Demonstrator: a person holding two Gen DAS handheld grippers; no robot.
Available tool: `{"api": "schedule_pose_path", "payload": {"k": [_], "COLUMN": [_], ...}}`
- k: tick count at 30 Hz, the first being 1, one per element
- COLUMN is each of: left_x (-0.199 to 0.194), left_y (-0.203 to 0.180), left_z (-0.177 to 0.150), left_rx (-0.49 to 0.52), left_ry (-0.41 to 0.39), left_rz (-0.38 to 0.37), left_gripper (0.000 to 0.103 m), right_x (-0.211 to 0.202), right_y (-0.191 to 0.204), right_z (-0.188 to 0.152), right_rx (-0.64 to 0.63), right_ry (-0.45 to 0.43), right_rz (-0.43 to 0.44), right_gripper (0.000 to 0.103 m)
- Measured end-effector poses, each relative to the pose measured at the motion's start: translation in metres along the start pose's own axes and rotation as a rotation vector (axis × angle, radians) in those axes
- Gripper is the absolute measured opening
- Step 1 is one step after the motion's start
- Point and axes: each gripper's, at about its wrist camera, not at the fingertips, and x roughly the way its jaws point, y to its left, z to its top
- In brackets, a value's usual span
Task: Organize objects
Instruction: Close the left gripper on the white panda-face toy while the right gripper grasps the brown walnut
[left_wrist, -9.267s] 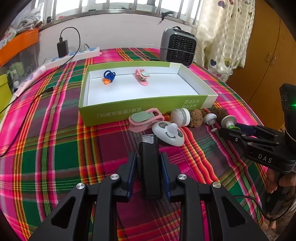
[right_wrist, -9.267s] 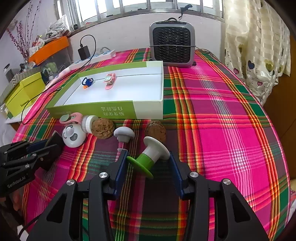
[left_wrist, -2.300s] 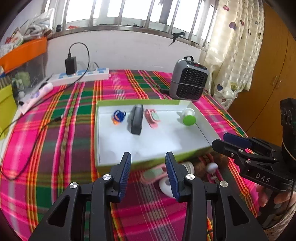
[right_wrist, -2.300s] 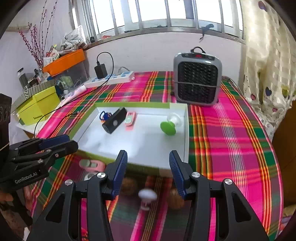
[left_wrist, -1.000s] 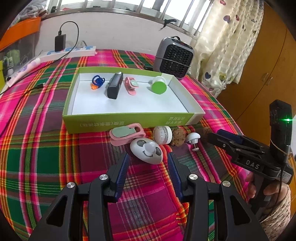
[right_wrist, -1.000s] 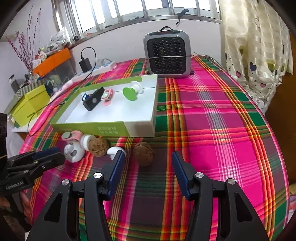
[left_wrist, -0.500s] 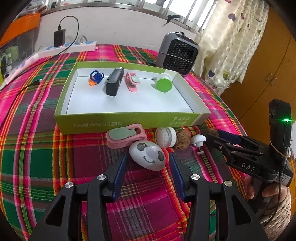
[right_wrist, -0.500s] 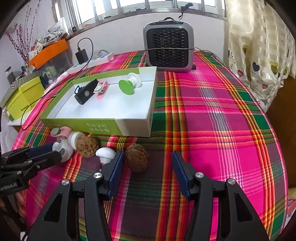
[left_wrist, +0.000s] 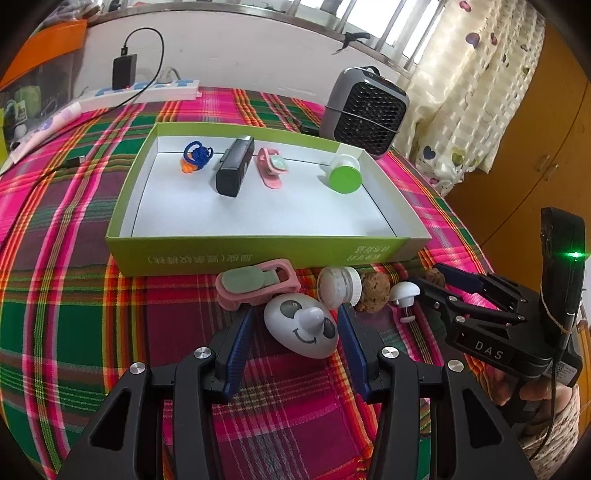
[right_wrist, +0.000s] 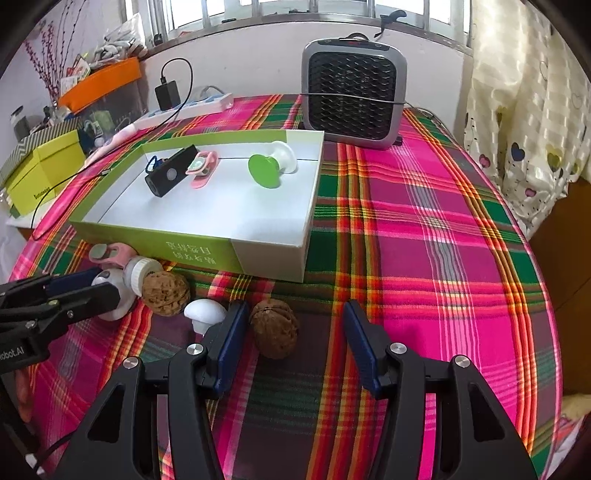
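Both grippers open, nothing held: left gripper (left_wrist: 295, 325) straddles the white face toy (left_wrist: 301, 332) before the box (left_wrist: 258, 254), looks light, smooth, slippery, so pinch its flanks; right gripper (right_wrist: 291, 332) brackets a hard, ridged walnut (right_wrist: 274, 332).

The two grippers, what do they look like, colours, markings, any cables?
Both are black, angular frames with silver screw heads and dark blue ribbed pads on the fingers. The right gripper carries white "DAS" lettering, a black upright block with a green light, and a thin black cable. The left gripper shows white lettering ending "obot.AI". A knitted beige sleeve shows behind the right one.
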Motion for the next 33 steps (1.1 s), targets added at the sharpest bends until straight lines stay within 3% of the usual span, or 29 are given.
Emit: {"api": "schedule_pose_path", "payload": {"k": [13,19,23,27,33], "left_x": [-0.0008,-0.0009,-0.0008,-0.001,-0.0011], "left_y": [0.0038,0.0042,0.0043,0.0044,0.0044], "left_z": [0.0005,0.0002,0.0,-0.0001,0.0], "left_rx": [-0.008,-0.011,-0.011,-0.011,-0.011], "left_ry": [-0.003,-0.003,-0.003,-0.003,-0.004], "left_rz": [0.016,0.014,0.014,0.014,0.015], "left_gripper": [0.036,0.035,0.035,0.034,0.033], "right_x": [-0.0003,-0.0009,-0.0014,-0.0021,-0.0024], "right_y": [-0.0003,-0.0015,-0.0038,-0.0061,-0.0068], "right_z": [0.0002,0.0001,0.0005,0.0005,0.0003], "right_rx": [0.006,0.013,0.019,0.028,0.03], "right_ry": [-0.002,-0.004,-0.006,-0.008,-0.008], "right_rz": [0.005,0.002,-0.004,-0.004,-0.002], "right_gripper": [0.054,0.049,0.036,0.03,0.03]}}
